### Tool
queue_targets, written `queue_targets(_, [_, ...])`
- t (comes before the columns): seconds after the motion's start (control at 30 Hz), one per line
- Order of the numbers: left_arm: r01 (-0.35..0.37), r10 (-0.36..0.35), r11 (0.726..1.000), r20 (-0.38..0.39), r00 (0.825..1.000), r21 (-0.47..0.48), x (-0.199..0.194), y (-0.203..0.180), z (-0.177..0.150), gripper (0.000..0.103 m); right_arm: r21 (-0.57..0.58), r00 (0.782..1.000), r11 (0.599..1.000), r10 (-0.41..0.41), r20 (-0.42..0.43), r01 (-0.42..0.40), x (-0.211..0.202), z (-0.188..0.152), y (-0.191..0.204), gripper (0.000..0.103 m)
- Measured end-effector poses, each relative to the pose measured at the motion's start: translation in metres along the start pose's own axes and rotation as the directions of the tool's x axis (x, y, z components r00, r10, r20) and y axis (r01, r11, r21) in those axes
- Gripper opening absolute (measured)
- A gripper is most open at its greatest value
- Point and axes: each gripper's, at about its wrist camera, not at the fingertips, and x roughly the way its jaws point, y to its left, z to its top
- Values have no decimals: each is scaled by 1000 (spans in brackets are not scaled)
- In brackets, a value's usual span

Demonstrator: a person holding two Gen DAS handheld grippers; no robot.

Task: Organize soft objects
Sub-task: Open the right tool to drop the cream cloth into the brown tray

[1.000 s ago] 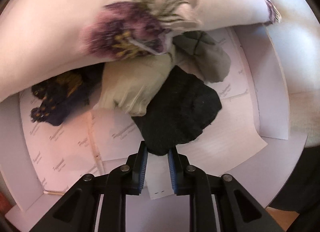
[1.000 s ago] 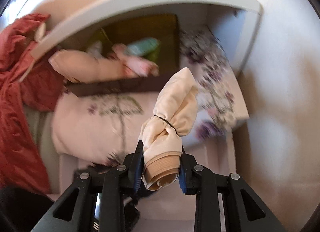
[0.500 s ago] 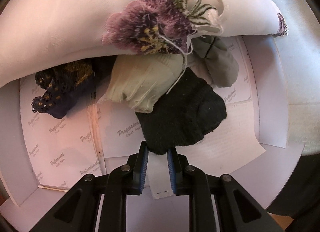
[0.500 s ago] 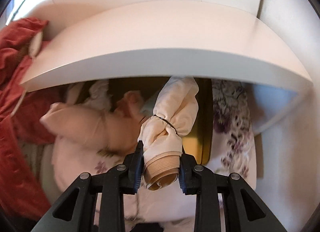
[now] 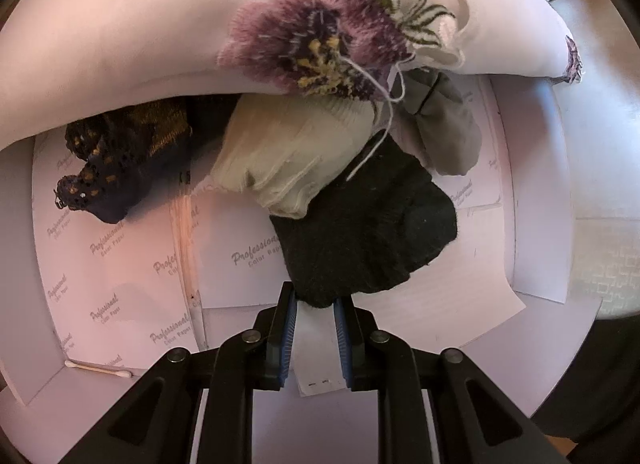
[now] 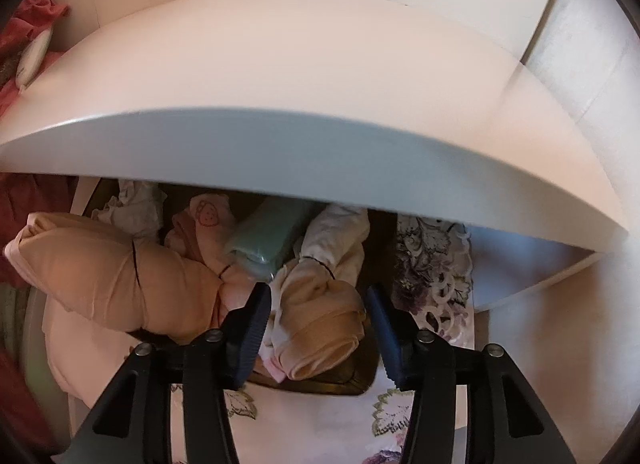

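In the left wrist view my left gripper is shut on the near edge of a black sock lying on white paper. A cream sock, a grey sock and a dark lace piece lie behind it, under an embroidered white cloth. In the right wrist view my right gripper is open. The beige rolled stocking bundle lies between its fingers, resting in a dark box under a white shelf.
The dark box also holds a larger peach bundle, a pink piece, a mint roll and white fabric. An embroidered cloth lies to its right. Red fabric sits far left. A cotton swab lies on the paper.
My right gripper has moved in under the shelf over the box and opened, letting go of the beige bundle. My left gripper stays shut on the black sock, drawn slightly closer.
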Motion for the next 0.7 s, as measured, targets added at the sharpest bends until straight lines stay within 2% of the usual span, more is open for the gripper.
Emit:
queue_targets(0.07, [7,-7,1000,3,1000,-3,1,3,0,18,8,1000,1000,-1,9,1,-5,-7,-5,57])
queue_targets(0.3, [57,-56,998,20,998,-32,0,15,-1,18,59,999,998,15,46,-18,-31,-40,-19,61])
queue_targets(0.43, [59,-58,998,32,998,-25,-3,21,-4,18,106,999,994,31,43,-36,-45,-66,-29,62])
queue_targets(0.7, [90,-88,995,58,994,-37,-10,39,-8,20,204,995,979,48,-83,-30,-36,-128,-47,63])
